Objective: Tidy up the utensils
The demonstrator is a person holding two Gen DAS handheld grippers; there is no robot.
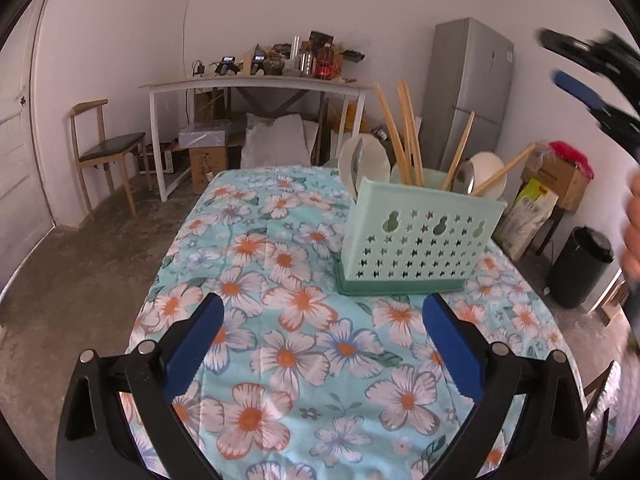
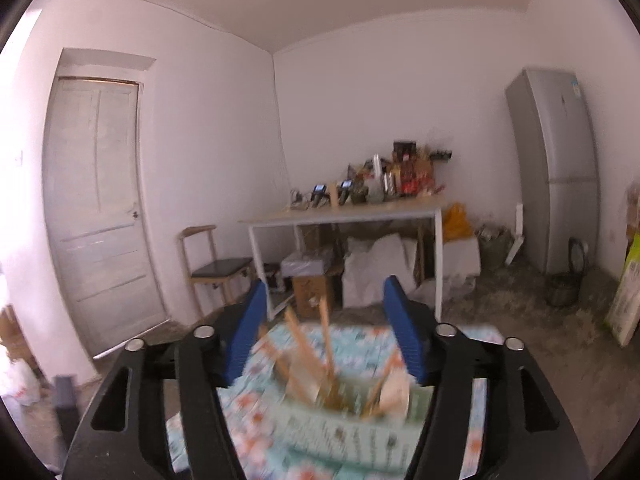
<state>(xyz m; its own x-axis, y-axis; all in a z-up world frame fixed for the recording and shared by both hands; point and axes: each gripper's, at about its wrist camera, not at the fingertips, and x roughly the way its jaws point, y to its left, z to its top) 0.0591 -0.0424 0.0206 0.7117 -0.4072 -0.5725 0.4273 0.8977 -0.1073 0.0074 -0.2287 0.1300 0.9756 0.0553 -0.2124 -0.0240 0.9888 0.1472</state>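
Both tools share one build. The left gripper [image 1: 320,312] has matte black plastic arms with slot-shaped cutouts, round silver screw heads at the pivots, and two flat blue pads [image 1: 202,336] with fine ridged inner edges. The right gripper [image 2: 324,300] looks identical: black frame, silver screws, blue ribbed fingers [image 2: 404,320].

Bare floral tablecloth [image 1: 280,320] near side, green utensil caddy [image 1: 420,236] with upright chopsticks [image 1: 404,132] blocking far right.
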